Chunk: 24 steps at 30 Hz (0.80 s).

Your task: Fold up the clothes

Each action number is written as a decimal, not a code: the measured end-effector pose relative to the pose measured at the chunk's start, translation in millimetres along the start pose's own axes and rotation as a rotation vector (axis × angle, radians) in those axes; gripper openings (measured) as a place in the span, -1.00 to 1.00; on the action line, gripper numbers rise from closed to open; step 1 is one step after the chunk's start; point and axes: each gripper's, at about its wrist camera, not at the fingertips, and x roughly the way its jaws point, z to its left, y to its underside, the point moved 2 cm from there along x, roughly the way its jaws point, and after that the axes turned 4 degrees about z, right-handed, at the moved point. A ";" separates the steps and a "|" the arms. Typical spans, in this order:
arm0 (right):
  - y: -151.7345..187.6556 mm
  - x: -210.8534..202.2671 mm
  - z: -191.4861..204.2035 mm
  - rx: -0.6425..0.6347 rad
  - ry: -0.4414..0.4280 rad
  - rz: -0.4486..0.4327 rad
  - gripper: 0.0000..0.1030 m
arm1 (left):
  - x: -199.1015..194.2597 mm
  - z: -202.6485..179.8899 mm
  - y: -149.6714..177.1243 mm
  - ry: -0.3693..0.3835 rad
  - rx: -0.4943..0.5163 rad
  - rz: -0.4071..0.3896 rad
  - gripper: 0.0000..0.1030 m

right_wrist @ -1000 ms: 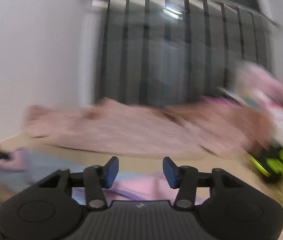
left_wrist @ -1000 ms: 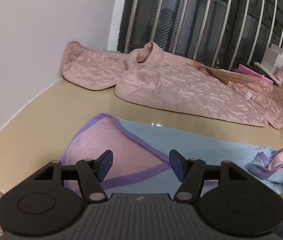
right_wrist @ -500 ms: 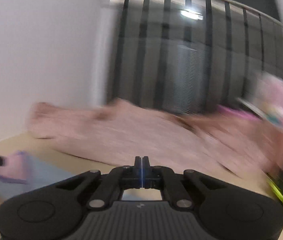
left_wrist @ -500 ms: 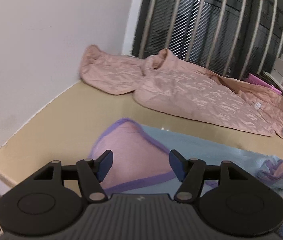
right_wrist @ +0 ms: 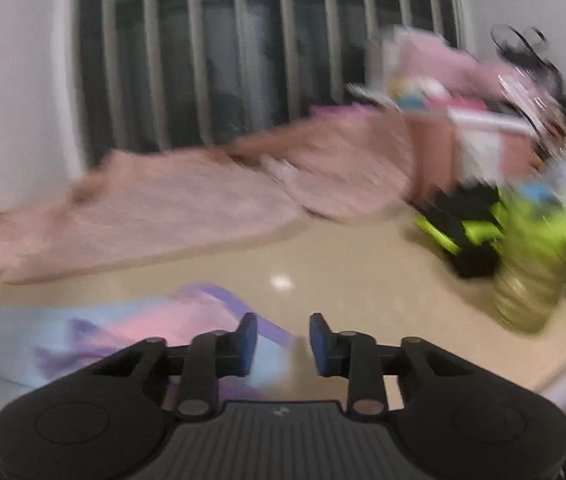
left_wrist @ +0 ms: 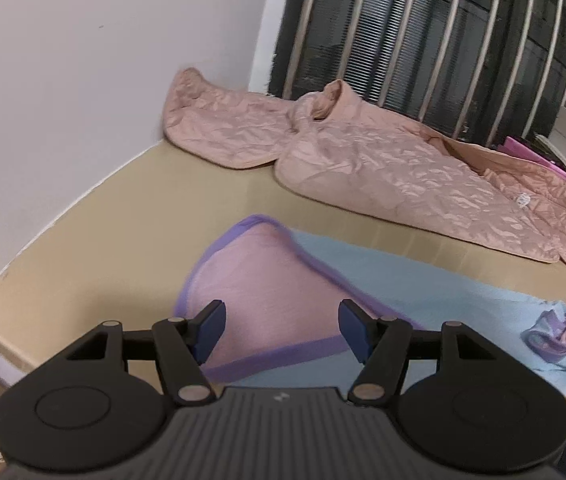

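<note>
The right gripper (right_wrist: pixel 283 344) has fingers that are parting again: half a second ago they were pressed flat together on nothing, and now a gap shows between the blue pads (right_wrist: pixel 246 342), with only bare tabletop and the cloth's edge seen through it. Nothing is pinched. The view from that hand is smeared, so it is on the move, and it now looks lower and further toward the right side of the tabletop than a second ago. The left gripper (left_wrist: pixel 281 330) has not altered its spread over the same second; its fingers stand wide apart and released, holding nothing.

I read the quick close-and-reopen as a reset before a fresh grab, so the fold itself has not begun.

The blue cloth (left_wrist: pixel 423 280) with the purple border lies flat along the near edge of the tabletop (left_wrist: pixel 123 216). Its pink turned-over corner (left_wrist: pixel 275 280) sits just beyond and between the left fingers, below them, not touched. Its bunched end (right_wrist: pixel 203 320) lies just ahead of the right gripper's left finger, reaching toward the gap but not clearly inside it. The pink quilted jacket (left_wrist: pixel 383 168) lies well apart along the far edge, by the window bars (left_wrist: pixel 423 40).
</note>
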 end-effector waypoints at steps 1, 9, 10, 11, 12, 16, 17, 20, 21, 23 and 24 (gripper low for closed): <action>2.3 2.5 1.3 -0.008 -0.015 0.011 -0.51 | -2.1 -3.1 -0.4 0.004 0.007 -0.008 0.23; -4.2 9.8 24.2 -0.094 -0.055 -0.027 -1.00 | -10.7 -7.3 0.4 -0.013 0.022 -0.020 0.23; -11.4 7.0 28.4 -0.099 -0.077 -0.044 -1.00 | -12.0 -4.9 0.3 -0.018 0.016 -0.020 0.23; -19.7 4.0 35.2 -0.115 -0.102 -0.071 -1.00 | -13.5 -2.6 0.2 -0.023 0.010 -0.022 0.23; -29.0 -1.4 48.4 -0.152 -0.144 -0.107 -1.00 | -15.3 -0.6 -0.2 -0.027 0.002 -0.026 0.23; -36.7 -16.9 113.0 -0.336 -0.385 -0.110 -1.00 | -20.8 6.5 0.3 -0.044 -0.021 -0.033 0.23; -28.5 -14.0 128.8 -0.388 -0.419 -0.089 -1.00 | -21.4 8.3 1.2 -0.049 -0.025 -0.031 0.24; 5.0 3.5 163.3 -0.499 -0.460 -0.006 -0.99 | -21.7 13.8 4.4 -0.065 -0.040 -0.019 0.23; 11.3 6.7 167.5 -0.510 -0.464 0.009 -0.99 | -21.8 15.2 4.7 -0.067 -0.043 -0.017 0.24; 16.4 2.6 168.8 -0.523 -0.462 -0.007 -0.73 | -22.0 17.9 5.3 -0.072 -0.048 -0.014 0.23; 14.8 -5.1 164.6 -0.514 -0.461 -0.030 -0.62 | -22.3 18.1 4.9 -0.074 -0.046 -0.014 0.23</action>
